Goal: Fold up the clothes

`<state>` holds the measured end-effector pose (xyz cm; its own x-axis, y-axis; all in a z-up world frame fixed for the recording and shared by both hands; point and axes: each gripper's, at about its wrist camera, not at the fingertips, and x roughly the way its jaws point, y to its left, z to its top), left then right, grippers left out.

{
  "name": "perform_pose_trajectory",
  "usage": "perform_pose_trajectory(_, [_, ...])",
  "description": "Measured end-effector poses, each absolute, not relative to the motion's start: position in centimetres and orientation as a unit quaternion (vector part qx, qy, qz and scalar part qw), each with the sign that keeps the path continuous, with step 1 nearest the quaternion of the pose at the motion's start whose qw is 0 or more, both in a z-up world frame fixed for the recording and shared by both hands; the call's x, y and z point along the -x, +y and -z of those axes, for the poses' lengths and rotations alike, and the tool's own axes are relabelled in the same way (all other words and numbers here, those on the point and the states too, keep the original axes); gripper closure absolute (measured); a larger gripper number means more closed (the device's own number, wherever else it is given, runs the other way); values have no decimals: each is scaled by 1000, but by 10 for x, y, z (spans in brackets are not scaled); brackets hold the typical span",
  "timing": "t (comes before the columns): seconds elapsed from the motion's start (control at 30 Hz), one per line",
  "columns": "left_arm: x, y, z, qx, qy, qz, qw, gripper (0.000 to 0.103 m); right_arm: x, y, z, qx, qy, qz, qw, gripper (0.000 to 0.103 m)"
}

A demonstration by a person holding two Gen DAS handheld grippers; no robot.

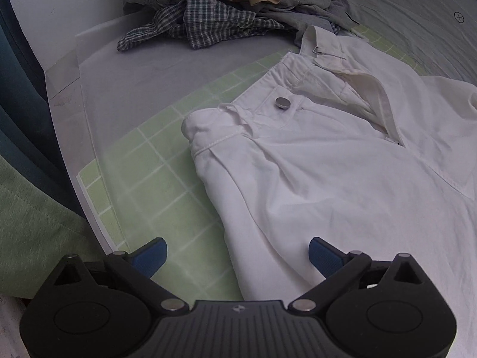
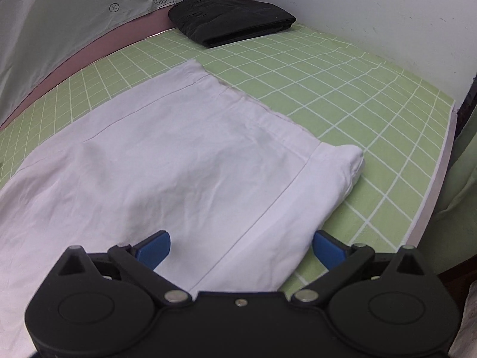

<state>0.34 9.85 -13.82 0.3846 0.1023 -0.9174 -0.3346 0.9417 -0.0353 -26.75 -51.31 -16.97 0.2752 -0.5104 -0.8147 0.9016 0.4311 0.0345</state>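
The white trousers [image 1: 342,179] lie spread flat along the green grid mat [image 2: 357,95], waist toward the unsorted heap [image 1: 226,3], likely so they can be folded lengthwise; a folded black garment [image 2: 232,24] waits aside. Left claw [image 1: 238,255] and right claw [image 2: 241,247] both hover wide apart, gripping nothing

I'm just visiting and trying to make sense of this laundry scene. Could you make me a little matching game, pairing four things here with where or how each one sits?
Things:
1. white trousers
2. black garment
3. plaid shirt
4. metal button

Descriptions:
A. crumpled in the pile of unfolded clothes
B. folded neatly at the far edge of the green mat
C. spread flat across the green mat
D. on the white waistband

Pairs: 1-C, 2-B, 3-A, 4-D
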Motion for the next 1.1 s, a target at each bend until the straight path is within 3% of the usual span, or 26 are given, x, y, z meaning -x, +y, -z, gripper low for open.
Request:
perform_pose_trajectory(0.1, [-18, 105, 141, 123, 537, -118, 826, 18, 262, -505, 169, -250, 385, 470, 754, 0])
perform_pose_trajectory(0.2, [-25, 108, 143, 137, 538, -110, 824, 45, 258, -502, 170, -245, 392, 477, 747, 1])
perform_pose_trajectory(0.23, [-27, 108, 144, 139, 538, -108, 824, 62, 257, -502, 170, -243, 395, 478, 745, 4])
perform_pose_trajectory(0.27, [-28, 107, 144, 138, 537, -106, 826, 79, 256, -501, 170, -242, 398, 480, 743, 14])
perform_pose_trajectory(0.3, [-28, 106, 144, 136, 536, -104, 827, 84, 255, -501, 170, -240, 401, 482, 741, 25])
perform_pose_trajectory(0.33, [-27, 105, 143, 134, 534, -104, 828, 89, 254, -501, 170, -239, 403, 482, 741, 28])
perform_pose_trajectory(0.4, [-25, 104, 141, 134, 530, -106, 830, 93, 253, -500, 167, -237, 405, 472, 746, 52])
perform_pose_trajectory(0.43, [-24, 104, 140, 136, 528, -108, 831, 94, 251, -498, 165, -228, 411, 465, 750, 59])
perform_pose_trajectory(0.47, [-20, 105, 139, 139, 527, -112, 831, 95, 249, -496, 164, -217, 418, 460, 753, 75])
perform_pose_trajectory(0.5, [-17, 106, 138, 142, 525, -117, 831, 95, 249, -495, 163, -205, 425, 458, 754, 93])
perform_pose_trajectory(0.57, [-10, 111, 136, 150, 521, -120, 832, 96, 254, -493, 163, -196, 429, 455, 756, 101])
perform_pose_trajectory(0.77, [0, 116, 134, 119, 517, -133, 837, 94, 285, -482, 159, -214, 428, 445, 757, 103])
perform_pose_trajectory(0.83, [0, 113, 131, 110, 519, -134, 837, 87, 283, -474, 158, -196, 438, 442, 758, 102])
perform_pose_trajectory(0.9, [-3, 108, 124, 96, 520, -140, 837, 83, 278, -470, 154, -176, 444, 444, 758, 98])
perform_pose_trajectory(0.93, [-4, 106, 120, 94, 518, -141, 839, 73, 275, -469, 151, -170, 443, 448, 758, 94])
perform_pose_trajectory(0.97, [-6, 104, 115, 95, 513, -139, 842, 56, 272, -470, 146, -169, 435, 454, 759, 86])
perform_pose_trajectory(1.0, [-7, 100, 109, 92, 503, -137, 848, 47, 269, -471, 139, -167, 421, 460, 763, 77])
perform_pose_trajectory(1.03, [-8, 96, 105, 87, 494, -134, 855, 32, 264, -471, 132, -162, 409, 466, 768, 73])
perform_pose_trajectory(1.1, [-14, 82, 97, 60, 478, -123, 868, 22, 249, -472, 118, -149, 387, 468, 780, 57])
